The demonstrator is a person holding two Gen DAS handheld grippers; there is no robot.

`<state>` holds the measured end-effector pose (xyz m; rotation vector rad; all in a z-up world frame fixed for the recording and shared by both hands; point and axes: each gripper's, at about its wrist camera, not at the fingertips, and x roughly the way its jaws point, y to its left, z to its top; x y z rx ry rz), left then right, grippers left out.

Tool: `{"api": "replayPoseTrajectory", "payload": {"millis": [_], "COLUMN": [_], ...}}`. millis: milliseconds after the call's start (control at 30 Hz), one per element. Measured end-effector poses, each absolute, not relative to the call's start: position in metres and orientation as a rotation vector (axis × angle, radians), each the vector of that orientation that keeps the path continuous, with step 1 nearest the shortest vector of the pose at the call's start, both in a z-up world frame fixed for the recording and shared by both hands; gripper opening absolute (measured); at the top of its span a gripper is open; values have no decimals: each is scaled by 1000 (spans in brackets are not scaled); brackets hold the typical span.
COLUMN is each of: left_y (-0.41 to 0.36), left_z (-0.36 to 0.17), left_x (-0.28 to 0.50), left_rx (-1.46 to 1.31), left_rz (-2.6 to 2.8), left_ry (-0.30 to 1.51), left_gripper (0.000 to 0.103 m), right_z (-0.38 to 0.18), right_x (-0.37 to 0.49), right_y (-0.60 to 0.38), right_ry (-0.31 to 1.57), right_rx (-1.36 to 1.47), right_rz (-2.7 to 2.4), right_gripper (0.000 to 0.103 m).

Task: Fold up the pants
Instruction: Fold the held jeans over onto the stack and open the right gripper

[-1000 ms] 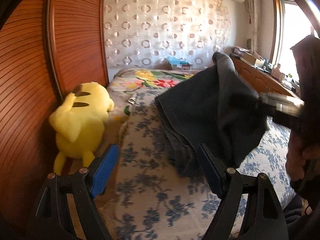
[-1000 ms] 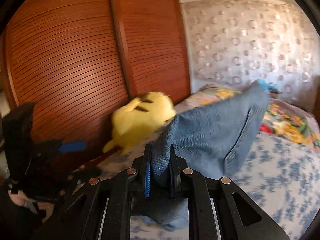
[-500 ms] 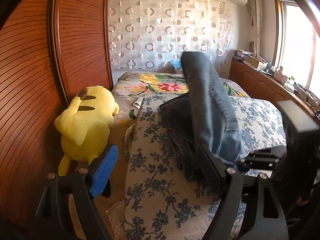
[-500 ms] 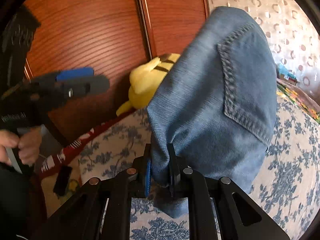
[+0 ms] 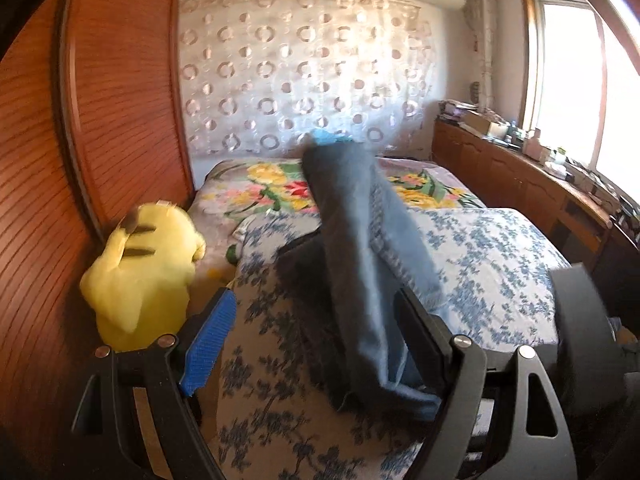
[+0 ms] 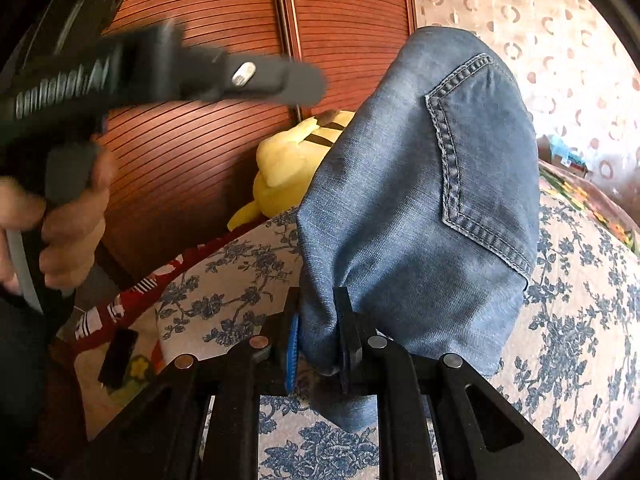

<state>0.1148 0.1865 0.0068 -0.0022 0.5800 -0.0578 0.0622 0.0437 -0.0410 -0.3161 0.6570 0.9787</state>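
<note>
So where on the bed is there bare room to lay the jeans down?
Free: floral blue bedspread between the jeans and the wooden cabinet. Crowded: the wardrobe side, where the yellow plush toy sits.

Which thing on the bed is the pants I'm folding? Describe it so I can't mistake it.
Start at the bed with the blue-flowered cover, beside the wooden wardrobe. The pants are the blue denim bundle raised above the cover, one edge pinched in the right gripper. Their stitched back pocket and plain denim set them apart from the yellow plush toy by the wardrobe.
</note>
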Motion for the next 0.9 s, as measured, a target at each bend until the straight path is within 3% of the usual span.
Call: {"api": "replayPoseTrajectory", "payload": {"millis": [167,467,767,900], "left_y": [172,167,175,175], "left_z": [11,-27,-52,-57], "left_x": [137,182,192,191], "left_rx": [54,113,113,109], "left_rz": [-112,-115,-84,-76], "left_ry": [590,731,792,801], "left_gripper": [82,82,82,82], "right_z": [-40,-35,-16,3], "right_x": [59,55,44,37], "right_y": [42,37,7,-25], "right_ry": [650,654,648,609], "right_rx": [-316,-311,-298,-260], "right_rz": [977,979,967,950], "right_gripper": [15,18,38,41]}}
